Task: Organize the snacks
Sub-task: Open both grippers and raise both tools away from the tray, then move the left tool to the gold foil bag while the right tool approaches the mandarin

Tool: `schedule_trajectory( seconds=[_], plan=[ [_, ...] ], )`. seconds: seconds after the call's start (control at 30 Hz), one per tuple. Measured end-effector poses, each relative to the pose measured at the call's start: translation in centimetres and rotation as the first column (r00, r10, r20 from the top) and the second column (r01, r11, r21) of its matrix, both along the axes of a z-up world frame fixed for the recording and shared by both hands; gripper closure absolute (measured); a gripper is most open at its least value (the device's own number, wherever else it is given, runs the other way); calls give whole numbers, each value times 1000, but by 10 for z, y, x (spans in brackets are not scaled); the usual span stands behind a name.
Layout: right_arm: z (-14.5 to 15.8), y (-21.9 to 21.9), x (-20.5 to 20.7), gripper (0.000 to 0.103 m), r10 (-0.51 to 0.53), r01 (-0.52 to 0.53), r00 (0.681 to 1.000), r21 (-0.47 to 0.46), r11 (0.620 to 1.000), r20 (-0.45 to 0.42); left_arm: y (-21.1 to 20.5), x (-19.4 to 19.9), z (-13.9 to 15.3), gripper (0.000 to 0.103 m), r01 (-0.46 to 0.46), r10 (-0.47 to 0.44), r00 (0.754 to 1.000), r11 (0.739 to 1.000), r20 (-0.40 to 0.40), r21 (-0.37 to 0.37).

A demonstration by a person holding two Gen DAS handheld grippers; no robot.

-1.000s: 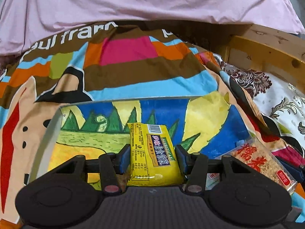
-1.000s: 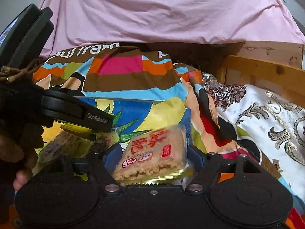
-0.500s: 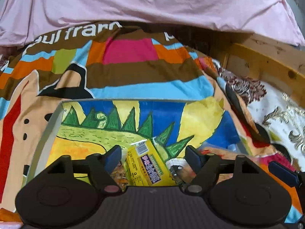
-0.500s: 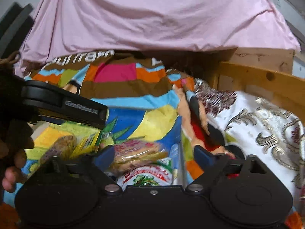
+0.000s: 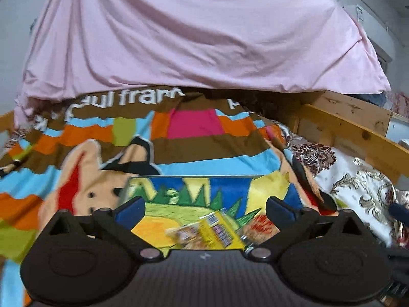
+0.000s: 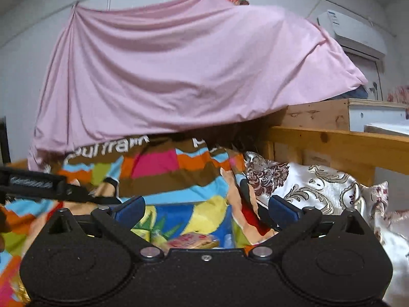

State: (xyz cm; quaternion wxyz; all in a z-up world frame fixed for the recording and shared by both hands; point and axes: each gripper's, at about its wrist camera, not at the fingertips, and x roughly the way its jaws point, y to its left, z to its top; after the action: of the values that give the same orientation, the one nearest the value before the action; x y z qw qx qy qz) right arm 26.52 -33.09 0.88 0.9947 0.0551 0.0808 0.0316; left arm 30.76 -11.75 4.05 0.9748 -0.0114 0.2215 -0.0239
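- The left wrist view looks forward and somewhat down over its own fingers, close above a painted box [image 5: 194,179] holding snack packets [image 5: 217,232].
- The right wrist view faces nearly level, taking in more wall and an air conditioner [image 6: 350,29].
- Both share the pink sheet [image 5: 194,33], the striped blanket [image 5: 196,145], the wooden bed rail [image 6: 340,143] and the box.
- The right view catches the left gripper [image 6: 51,188] at its left edge.
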Motion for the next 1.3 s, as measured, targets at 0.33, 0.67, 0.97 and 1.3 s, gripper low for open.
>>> schedule_trajectory(
  seconds=[0.33, 0.67, 0.97, 1.3],
  plan=[
    [12, 25, -70, 1, -31, 43, 988, -79, 996, 152, 34, -82, 24, 0, -43, 42, 999, 999, 31, 14],
    [8, 58, -116, 1, 45, -12, 981, -173, 985, 190, 80, -142, 14, 0, -118, 117, 992, 992, 37, 33],
    [-6, 92, -150, 1, 142, -112, 984, -246, 963, 111, 119, -175, -4, 0, -183, 183, 983, 983, -4, -22],
    [-27, 131, -166, 1, 250, -229, 968, -353, 907, 14, 147, -186, -31, 0, -196, 192, 979, 978, -63, -68]
  ],
)
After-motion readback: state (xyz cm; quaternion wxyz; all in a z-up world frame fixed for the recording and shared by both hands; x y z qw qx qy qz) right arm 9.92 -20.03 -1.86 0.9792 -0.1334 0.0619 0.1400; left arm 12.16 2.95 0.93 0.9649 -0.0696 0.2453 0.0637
